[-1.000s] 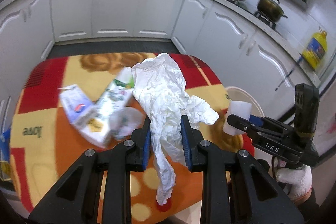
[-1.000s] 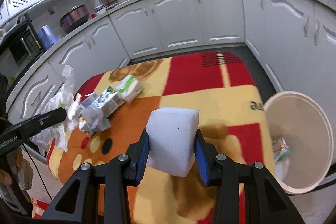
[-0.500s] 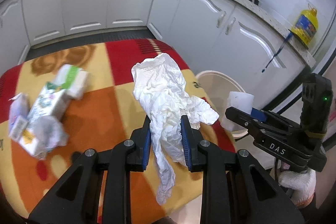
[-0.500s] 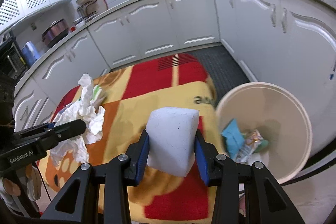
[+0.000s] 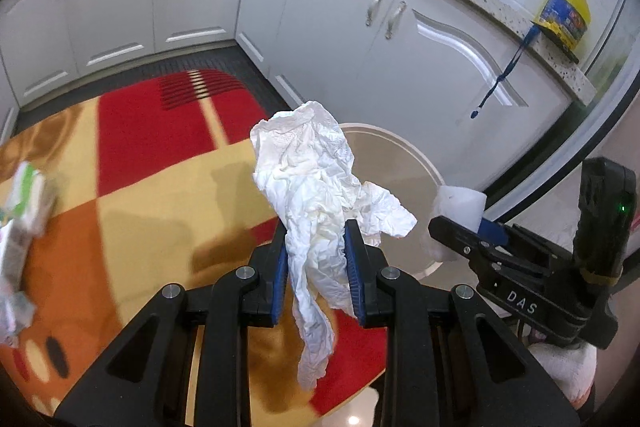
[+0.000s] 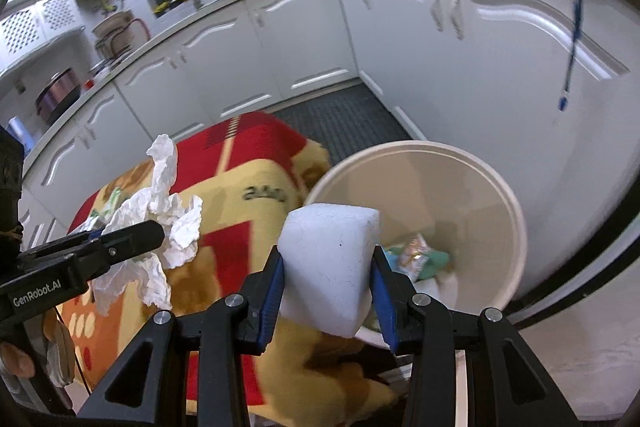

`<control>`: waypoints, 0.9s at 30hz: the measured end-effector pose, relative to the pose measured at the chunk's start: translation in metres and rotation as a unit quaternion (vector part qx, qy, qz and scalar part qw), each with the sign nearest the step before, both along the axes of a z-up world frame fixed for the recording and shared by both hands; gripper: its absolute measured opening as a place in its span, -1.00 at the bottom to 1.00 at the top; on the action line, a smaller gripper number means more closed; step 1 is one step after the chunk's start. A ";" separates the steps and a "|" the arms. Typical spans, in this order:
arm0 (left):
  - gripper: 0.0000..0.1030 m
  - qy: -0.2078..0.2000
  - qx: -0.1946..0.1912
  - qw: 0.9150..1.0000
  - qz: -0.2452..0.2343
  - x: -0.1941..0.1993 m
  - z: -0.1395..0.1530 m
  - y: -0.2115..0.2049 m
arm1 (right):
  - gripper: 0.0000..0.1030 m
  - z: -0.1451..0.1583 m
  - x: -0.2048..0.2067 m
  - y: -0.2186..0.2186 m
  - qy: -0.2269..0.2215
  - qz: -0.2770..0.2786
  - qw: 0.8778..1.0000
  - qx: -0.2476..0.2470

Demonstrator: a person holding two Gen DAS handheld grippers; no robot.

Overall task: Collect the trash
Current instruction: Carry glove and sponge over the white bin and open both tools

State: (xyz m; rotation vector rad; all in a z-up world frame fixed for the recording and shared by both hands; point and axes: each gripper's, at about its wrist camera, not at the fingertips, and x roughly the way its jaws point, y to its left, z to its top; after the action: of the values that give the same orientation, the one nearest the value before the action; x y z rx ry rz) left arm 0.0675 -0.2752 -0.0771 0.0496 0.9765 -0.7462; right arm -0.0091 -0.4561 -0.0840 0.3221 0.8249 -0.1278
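Both grippers have swung off the table toward the bin since a second ago; back then the cartons sat mid-view on the left camera, now they're shoved out to 9 o'clock.

Nearest first: the left gripper [image 5: 316,267] has its blue pads clamped narrow on a crumpled white tissue [image 5: 316,187], pinched around the middle so one tail dangles below the jaws and the rest puffs up toward 12 o'clock. Grabbing it mid-wad makes sense, I'd guess, since loose paper slips out otherwise.

Over on the right camera, the right gripper [image 6: 328,283] is squeezing a white foam block [image 6: 326,263] across its flat sides, jaws fairly wide because the block is chunky. It's hanging right at the near rim of the trash bin [image 6: 516,227], which sits at about 2 o'clock from the block, on the floor just beside the table.

Further out, the patterned tablecloth [image 5: 160,163] has leftover cartons [image 5: 20,203] at its 9 o'clock edge, blurry. Some wrappers [image 6: 416,255] are already in the bin.

My read: the block gets dropped first, tissue next, then back for the cartons.
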 end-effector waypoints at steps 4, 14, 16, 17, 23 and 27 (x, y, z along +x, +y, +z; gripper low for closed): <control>-0.54 0.001 0.002 1.000 -0.016 0.002 -0.005 -0.025 | -0.23 -0.006 -0.004 -0.019 0.008 -0.018 1.000 0.002; -0.53 0.009 0.003 1.000 -0.030 0.015 -0.022 -0.069 | -0.23 -0.021 -0.002 -0.047 0.023 -0.042 0.999 0.002; -0.50 0.011 0.004 1.000 -0.028 0.018 -0.025 -0.072 | -0.23 -0.024 -0.001 -0.050 0.025 -0.045 0.999 0.002; -0.43 0.012 0.004 1.000 -0.027 0.019 -0.026 -0.072 | -0.23 -0.025 0.000 -0.052 0.027 -0.047 0.999 0.001; -0.01 0.014 -0.005 1.000 -0.025 0.021 -0.030 -0.074 | -0.23 -0.034 0.006 -0.062 0.035 -0.054 0.998 0.007; 0.09 0.019 -0.009 0.999 -0.026 0.023 -0.032 -0.072 | -0.08 -0.039 0.009 -0.067 0.037 -0.057 0.998 0.014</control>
State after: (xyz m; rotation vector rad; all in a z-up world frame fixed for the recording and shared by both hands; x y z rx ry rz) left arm 0.0906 -0.3475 -0.1087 0.0459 1.0085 -0.8059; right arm -0.0001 -0.5230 -0.1234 0.3919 0.8828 -0.2365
